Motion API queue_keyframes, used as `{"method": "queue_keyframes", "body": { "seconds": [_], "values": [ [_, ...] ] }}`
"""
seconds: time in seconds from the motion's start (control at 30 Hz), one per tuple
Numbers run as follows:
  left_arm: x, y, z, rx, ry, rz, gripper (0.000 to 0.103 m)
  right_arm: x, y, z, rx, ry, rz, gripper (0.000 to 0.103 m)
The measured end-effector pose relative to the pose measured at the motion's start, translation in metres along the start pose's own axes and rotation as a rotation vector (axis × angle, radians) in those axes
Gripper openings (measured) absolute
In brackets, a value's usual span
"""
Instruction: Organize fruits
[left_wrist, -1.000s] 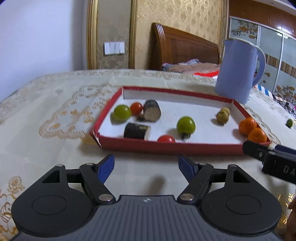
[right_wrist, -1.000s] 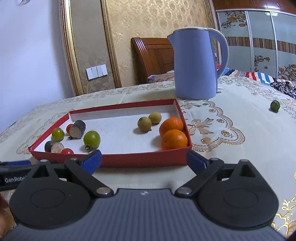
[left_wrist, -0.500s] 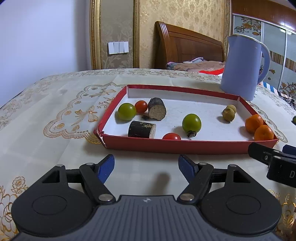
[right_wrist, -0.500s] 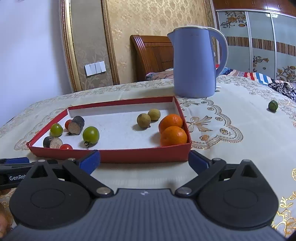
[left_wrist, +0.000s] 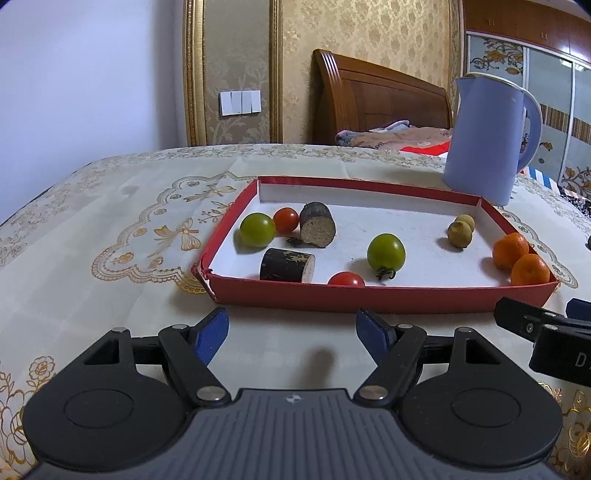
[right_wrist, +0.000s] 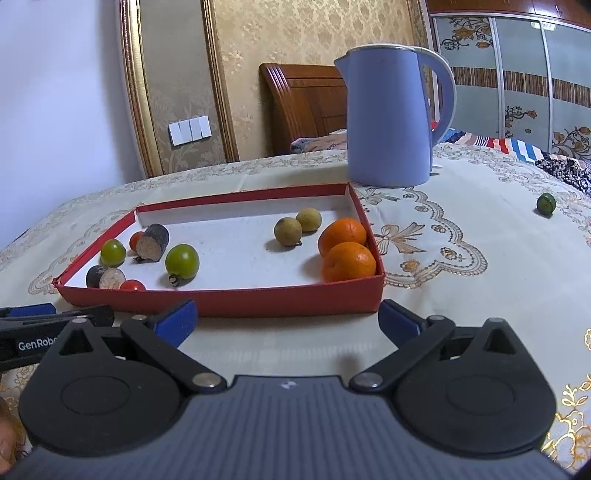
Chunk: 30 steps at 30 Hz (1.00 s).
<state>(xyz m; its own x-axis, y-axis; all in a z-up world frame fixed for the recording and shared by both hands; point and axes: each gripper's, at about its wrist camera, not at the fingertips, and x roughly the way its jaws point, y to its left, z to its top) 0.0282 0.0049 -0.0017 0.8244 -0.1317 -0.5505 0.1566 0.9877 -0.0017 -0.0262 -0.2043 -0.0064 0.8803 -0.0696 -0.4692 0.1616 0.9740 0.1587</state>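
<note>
A red tray (left_wrist: 369, 297) (right_wrist: 229, 304) with a white floor holds two green tomatoes (left_wrist: 386, 252) (right_wrist: 182, 261), two red tomatoes (left_wrist: 285, 220), two dark sugarcane pieces (left_wrist: 287, 259) (right_wrist: 153, 242), two yellowish longans (left_wrist: 460, 234) (right_wrist: 288, 231) and two oranges (left_wrist: 530, 269) (right_wrist: 348, 261). A small green fruit (right_wrist: 546, 203) lies on the cloth far right of the tray. My left gripper (left_wrist: 291, 330) is open and empty before the tray's front edge. My right gripper (right_wrist: 287, 319) is open and empty, also just before the tray.
A blue kettle (left_wrist: 484, 136) (right_wrist: 391, 118) stands behind the tray's right corner. The embroidered tablecloth (left_wrist: 110, 221) covers the table. A wooden headboard (left_wrist: 373, 99) and wall stand behind. Each gripper's tip shows at the edge of the other's view.
Both grippers have drawn back and risen slightly, so the tray looks a little farther off. The fruits have not moved.
</note>
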Motion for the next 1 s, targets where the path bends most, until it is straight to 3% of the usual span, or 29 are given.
{"method": "queue_keyframes", "body": {
  "seconds": [1.0],
  "values": [
    [-0.0041,-0.0024,-0.001,0.017,-0.033,0.001,0.076,0.0018,0.0014,0.0002,-0.01,0.015,-0.006,0.103]
  ]
}}
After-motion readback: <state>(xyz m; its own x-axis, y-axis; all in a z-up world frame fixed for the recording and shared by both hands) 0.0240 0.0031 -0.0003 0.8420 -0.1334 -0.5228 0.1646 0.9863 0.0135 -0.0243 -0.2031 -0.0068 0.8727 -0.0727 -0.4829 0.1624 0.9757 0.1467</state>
